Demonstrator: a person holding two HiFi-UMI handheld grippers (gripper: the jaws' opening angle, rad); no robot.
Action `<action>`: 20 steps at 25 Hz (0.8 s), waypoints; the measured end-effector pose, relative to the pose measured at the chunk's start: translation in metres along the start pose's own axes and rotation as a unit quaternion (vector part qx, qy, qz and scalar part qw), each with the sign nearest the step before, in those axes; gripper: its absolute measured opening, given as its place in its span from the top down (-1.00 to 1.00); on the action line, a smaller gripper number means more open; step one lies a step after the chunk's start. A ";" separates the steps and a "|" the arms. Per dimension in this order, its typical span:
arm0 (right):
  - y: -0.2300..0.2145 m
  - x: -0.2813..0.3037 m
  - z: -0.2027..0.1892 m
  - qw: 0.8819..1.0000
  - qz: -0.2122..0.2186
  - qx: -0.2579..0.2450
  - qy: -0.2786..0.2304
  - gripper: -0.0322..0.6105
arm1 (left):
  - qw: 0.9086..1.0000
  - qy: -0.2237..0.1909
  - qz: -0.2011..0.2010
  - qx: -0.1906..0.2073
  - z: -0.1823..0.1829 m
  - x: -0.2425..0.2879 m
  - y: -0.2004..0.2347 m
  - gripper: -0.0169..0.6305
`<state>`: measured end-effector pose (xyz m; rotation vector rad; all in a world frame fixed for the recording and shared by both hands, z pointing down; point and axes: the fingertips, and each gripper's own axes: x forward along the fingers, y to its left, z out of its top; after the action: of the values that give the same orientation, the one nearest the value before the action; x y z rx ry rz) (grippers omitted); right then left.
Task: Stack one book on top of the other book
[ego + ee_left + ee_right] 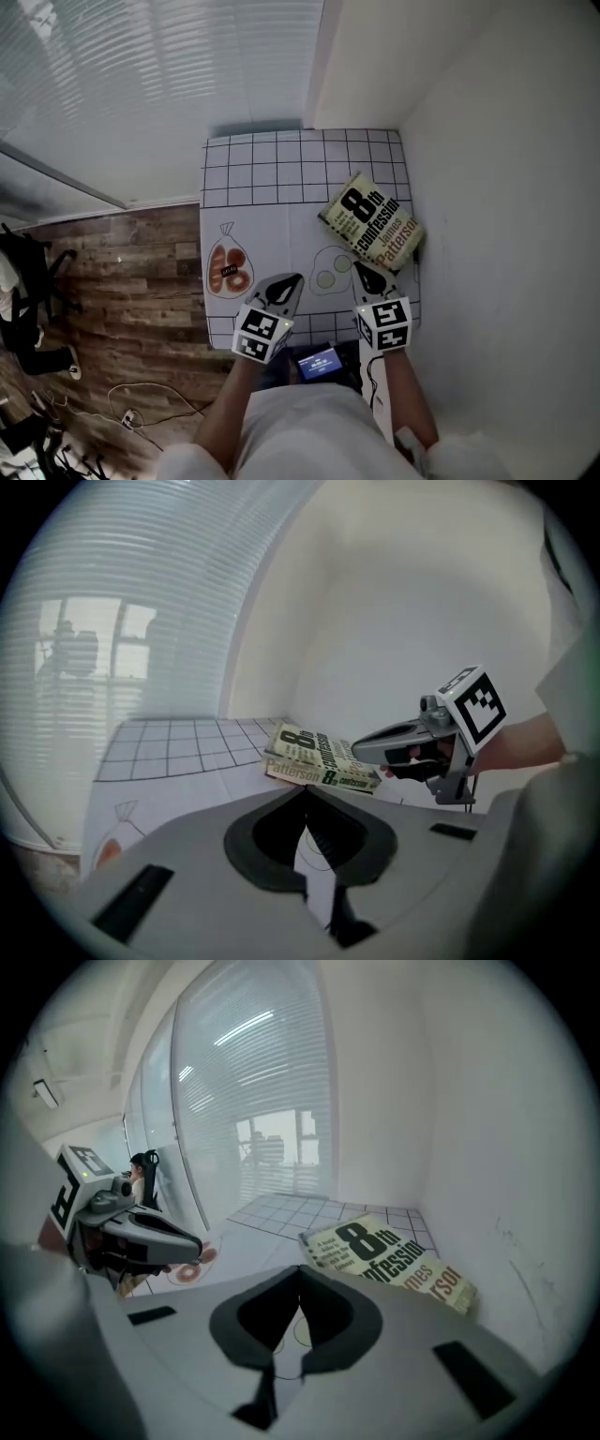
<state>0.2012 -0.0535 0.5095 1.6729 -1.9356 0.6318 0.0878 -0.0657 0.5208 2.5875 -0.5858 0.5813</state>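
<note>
Book (372, 221) lies just beyond the right gripper (360, 270), farther from the left gripper (294, 280) (both fingers (279, 292) clenched, empty).

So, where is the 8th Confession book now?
Head view: the book lies on the table's right side, near the wall, just beyond the right gripper.

The book (373, 232) at centre right of the head view reads "8th confession" in black and "James Patterson" in red on its cover (the left gripper view shows "Patterson 8th confession" along its edge).
</note>
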 end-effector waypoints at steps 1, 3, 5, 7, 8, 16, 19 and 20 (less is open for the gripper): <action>0.007 -0.003 0.004 1.000 0.001 0.000 -0.012 0.88 | 1.000 -0.010 0.012 0.003 0.005 -0.011 0.005 0.92; 0.022 -0.010 0.011 0.999 0.005 0.006 -0.035 0.88 | 0.999 -0.030 0.030 0.009 0.016 -0.035 0.010 0.92; 0.037 -0.019 0.018 0.998 0.010 0.017 -0.055 0.88 | 0.997 -0.053 0.042 0.024 0.025 -0.058 0.012 0.92; 0.050 -0.025 0.026 0.997 0.014 0.027 -0.069 0.88 | 0.995 -0.073 0.053 0.040 0.031 -0.080 0.014 0.92; 0.057 -0.028 0.030 0.997 0.017 0.030 -0.076 0.88 | 0.994 -0.081 0.059 0.044 0.033 -0.090 0.015 0.92; 0.114 -0.066 0.071 0.988 0.058 0.004 -0.144 0.88 | 0.982 -0.151 0.108 0.029 0.049 -0.168 0.024 0.92; 0.122 -0.086 0.086 0.984 0.055 -0.003 -0.170 0.88 | 0.974 -0.181 0.131 0.032 0.065 -0.192 0.023 0.92; 0.123 -0.091 0.091 0.983 0.050 -0.006 -0.174 0.88 | 0.971 -0.191 0.138 0.034 0.070 -0.198 0.023 0.92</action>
<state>0.0838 -0.0259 0.3791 1.7820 -2.2714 0.3780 -0.0655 -0.0582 0.3750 2.7201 -1.0811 0.1813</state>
